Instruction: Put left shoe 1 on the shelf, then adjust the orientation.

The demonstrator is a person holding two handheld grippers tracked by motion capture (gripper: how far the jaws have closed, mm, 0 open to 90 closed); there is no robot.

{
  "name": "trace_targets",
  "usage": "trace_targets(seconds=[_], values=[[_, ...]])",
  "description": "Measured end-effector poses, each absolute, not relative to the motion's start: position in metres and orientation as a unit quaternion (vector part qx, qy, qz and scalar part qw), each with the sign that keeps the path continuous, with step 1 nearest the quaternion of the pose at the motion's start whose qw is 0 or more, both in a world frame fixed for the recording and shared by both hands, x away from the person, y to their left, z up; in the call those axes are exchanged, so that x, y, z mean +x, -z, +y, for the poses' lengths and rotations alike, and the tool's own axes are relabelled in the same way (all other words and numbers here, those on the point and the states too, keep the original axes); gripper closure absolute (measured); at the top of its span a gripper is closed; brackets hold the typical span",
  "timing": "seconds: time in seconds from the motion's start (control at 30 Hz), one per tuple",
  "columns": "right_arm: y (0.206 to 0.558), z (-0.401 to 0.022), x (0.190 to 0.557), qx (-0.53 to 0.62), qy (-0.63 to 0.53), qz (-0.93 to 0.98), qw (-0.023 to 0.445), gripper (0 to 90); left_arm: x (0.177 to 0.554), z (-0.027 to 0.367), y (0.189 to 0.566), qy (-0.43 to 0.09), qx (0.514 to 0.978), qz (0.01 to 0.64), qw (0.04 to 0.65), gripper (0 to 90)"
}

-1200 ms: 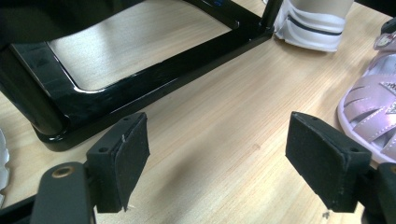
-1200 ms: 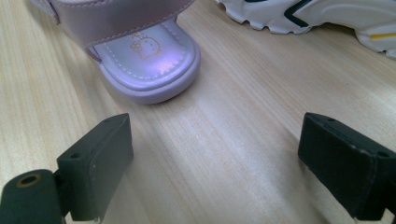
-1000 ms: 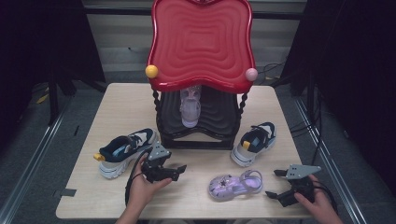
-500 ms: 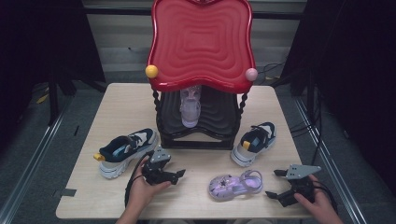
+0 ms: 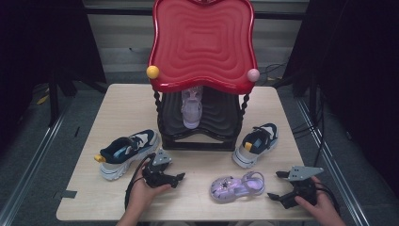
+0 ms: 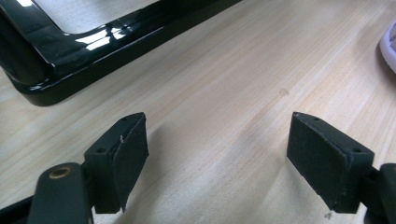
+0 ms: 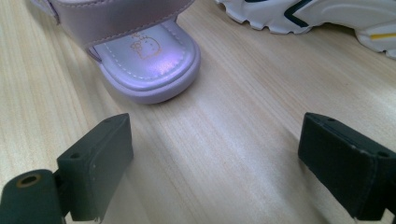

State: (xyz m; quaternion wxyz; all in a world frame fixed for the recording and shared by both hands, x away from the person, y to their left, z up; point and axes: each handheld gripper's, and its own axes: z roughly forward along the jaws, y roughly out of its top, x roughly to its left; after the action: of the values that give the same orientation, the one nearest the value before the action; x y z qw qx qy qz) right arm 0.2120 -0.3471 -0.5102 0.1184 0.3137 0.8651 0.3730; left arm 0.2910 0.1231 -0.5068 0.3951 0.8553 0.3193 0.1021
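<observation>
Resting on pale wood table (image 5: 117, 108), dark curtains behind.

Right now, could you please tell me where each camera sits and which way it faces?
High view: above the person's side, looking forward and down on the table; both hands, left tongs and right tongs show.
Left gripper view: rides the left tongs, open, facing bare wood and the rack's black base.
Right gripper view: rides the right tongs, open, facing the purple sandal.
Shared: the sandal also lies in the high view.
</observation>
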Motion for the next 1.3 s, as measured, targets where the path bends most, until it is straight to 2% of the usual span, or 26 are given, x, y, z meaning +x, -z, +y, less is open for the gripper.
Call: trace_targets(seconds=[1.0,1.3], values=[[0.510,-0.345,0.211,0.318,-0.371,0.864,0.118,10.8,0.288,0.117,0.508,-0.116,0.871,0.295,0.375,14.4],[0.503,-0.336,0.210,0.299,-0.378,0.872,0.092,14.1,0.288,0.117,0.508,-0.116,0.871,0.296,0.375,14.4]])
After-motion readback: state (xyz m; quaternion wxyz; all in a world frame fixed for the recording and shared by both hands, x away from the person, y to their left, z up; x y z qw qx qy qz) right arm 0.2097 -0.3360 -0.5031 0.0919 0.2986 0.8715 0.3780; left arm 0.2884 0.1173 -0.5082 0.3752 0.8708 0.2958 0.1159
